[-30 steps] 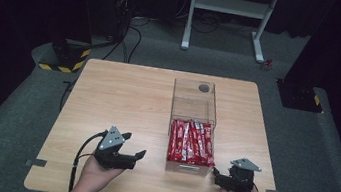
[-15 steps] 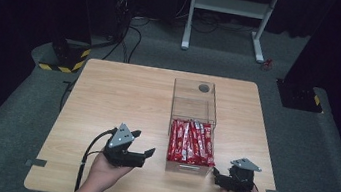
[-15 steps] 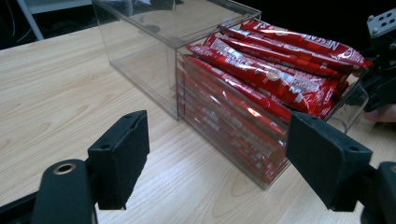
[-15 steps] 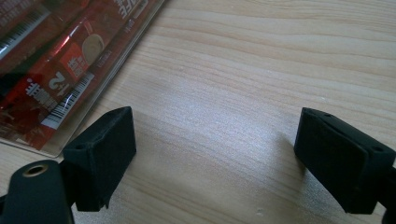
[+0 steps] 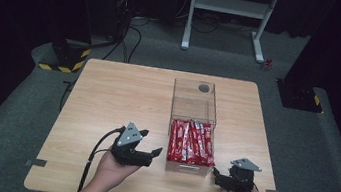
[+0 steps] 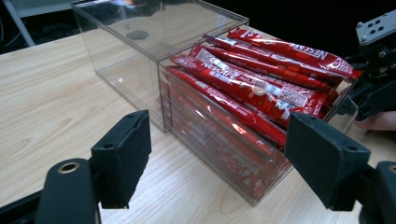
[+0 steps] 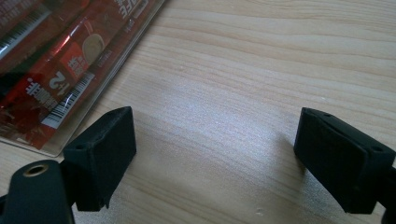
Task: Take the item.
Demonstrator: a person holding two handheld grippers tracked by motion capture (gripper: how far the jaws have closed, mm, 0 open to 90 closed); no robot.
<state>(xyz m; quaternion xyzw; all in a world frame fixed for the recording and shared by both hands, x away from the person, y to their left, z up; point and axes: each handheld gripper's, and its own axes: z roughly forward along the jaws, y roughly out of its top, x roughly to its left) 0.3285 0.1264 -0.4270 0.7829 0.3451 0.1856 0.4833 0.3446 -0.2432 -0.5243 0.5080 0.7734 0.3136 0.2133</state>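
Note:
A clear plastic box (image 5: 194,107) stands on the wooden table (image 5: 118,93). Its near half is packed with red stick packets (image 5: 192,142), and its far half holds none. My left gripper (image 5: 152,155) hovers just left of the box's near end, open, with nothing between its jaws. In the left gripper view the open left gripper (image 6: 219,158) faces the box wall (image 6: 140,60) and the packets (image 6: 252,84). My right gripper (image 5: 216,175) rests at the box's near right corner. The right gripper (image 7: 224,154) is open over bare wood, with packets (image 7: 51,60) at the upper left.
The right gripper's body (image 6: 373,70) and a bit of hand show beyond the box in the left gripper view. A white desk frame (image 5: 230,13) and cables lie on the dark floor behind the table. Bare wood stretches left of the box.
My left gripper has moved right, closer to the near end of the box. The right gripper has stayed where it was.

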